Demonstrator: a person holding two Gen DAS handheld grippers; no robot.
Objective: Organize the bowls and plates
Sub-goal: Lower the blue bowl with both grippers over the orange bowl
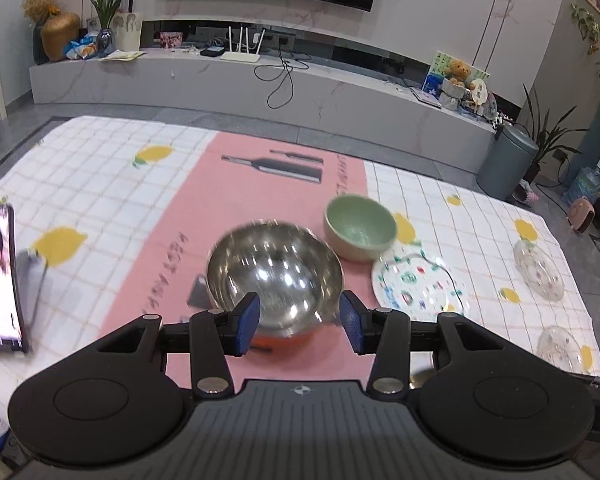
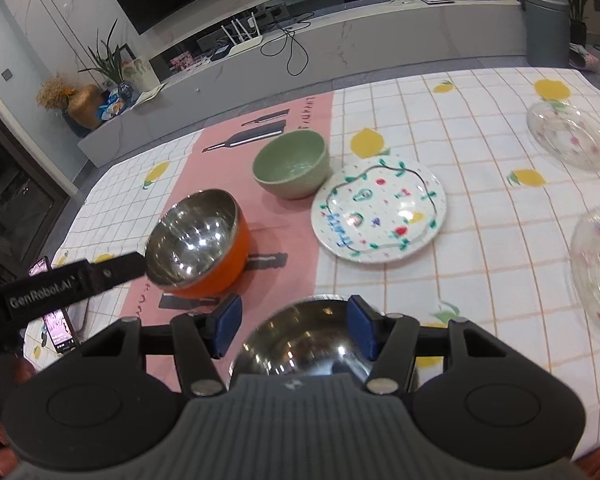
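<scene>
An orange bowl with a steel inside point(image 1: 274, 276) point(image 2: 198, 240) sits on the pink strip of the cloth. My left gripper point(image 1: 298, 322) is open, its blue pads on either side of the bowl's near rim; its finger point(image 2: 100, 274) reaches the rim in the right wrist view. A second steel bowl point(image 2: 306, 338) lies right under my right gripper point(image 2: 296, 326), which is open around it. A green bowl point(image 1: 360, 226) point(image 2: 292, 162) and a painted white plate point(image 1: 418, 284) point(image 2: 380, 212) lie beyond.
Two clear glass plates point(image 2: 572, 136) point(image 2: 598, 276) lie at the right of the checked lemon cloth point(image 1: 100, 184). A phone on a stand point(image 1: 0, 276) stands at the left edge. A TV bench and a grey bin point(image 1: 506, 162) are behind.
</scene>
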